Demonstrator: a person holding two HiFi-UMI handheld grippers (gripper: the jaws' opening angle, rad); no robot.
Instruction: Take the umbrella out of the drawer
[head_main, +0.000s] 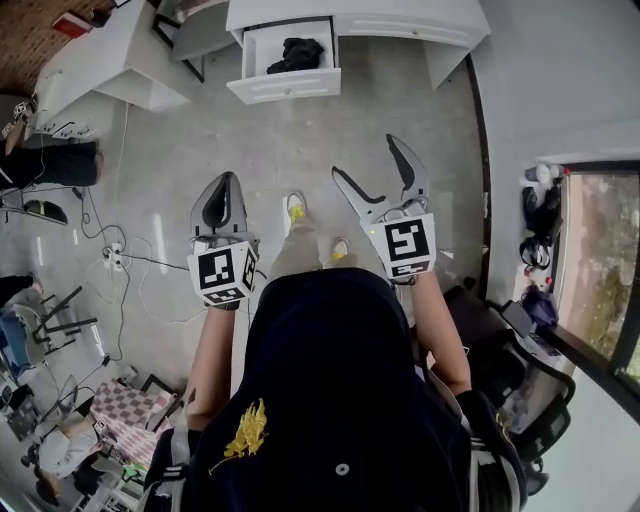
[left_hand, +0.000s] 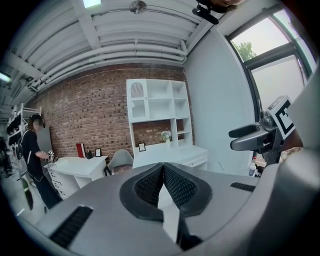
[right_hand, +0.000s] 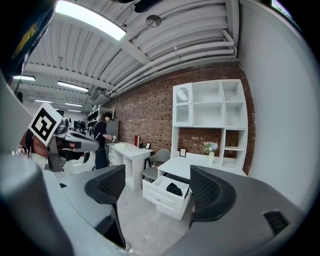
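- Nearby, the person is holding the left gripper with its jaws pressed together on nothing, and the right gripper with its jaws spread wide and empty.
- Further ahead, the open drawer is jutting from the white desk, well apart from both grippers.
- Inside it, the black folded umbrella is lying loosely bunched.
- The risk is probably sitting in the grab: jaws pinching only loose fabric could leave the umbrella slipping free or snagging on the drawer's rim.

Black umbrella in white drawer; red brick wall; grey floor
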